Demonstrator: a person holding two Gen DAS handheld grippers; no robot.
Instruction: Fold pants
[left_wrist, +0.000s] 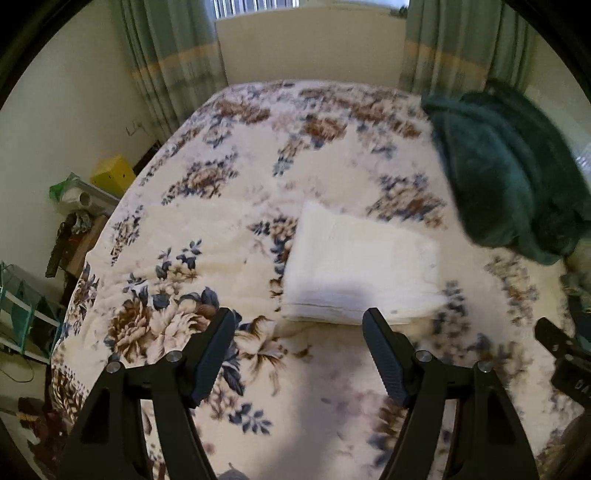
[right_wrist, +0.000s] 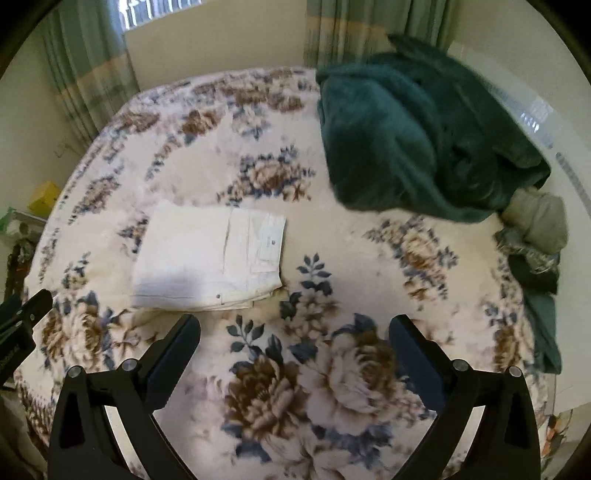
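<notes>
White pants (right_wrist: 208, 258) lying as a compact, layered rectangle on the bed (right_wrist: 332, 258), toward its near edge and left of centre in the right wrist view; a waistband button and a small label face up at the bundle's right end. The left gripper (left_wrist: 297, 325) hovers just short of the bundle's near edge, jaws spread wide and holding nothing. The right gripper (right_wrist: 293, 332) hangs over bare bedspread beside the bundle's near right corner, jaws likewise parted and empty.

Step in hand, as judged from the layout: the folding appears complete or nearly so, since the edges are stacked and roughly square and neither gripper touches the fabric. Any next move would call only for a light press to flatten the layers, or for squaring the slightly offset near edge without dragging the stack apart.

Surface: a plush floral bedspread in cream, brown and blue, soft enough that fabric may catch on it. A rumpled dark green blanket (right_wrist: 417, 140) occupies the far right corner, well apart from the pants. Room: green curtains (left_wrist: 173, 55) flank a window beyond the far edge; a yellow box (left_wrist: 112, 175) stands off the left edge.
</notes>
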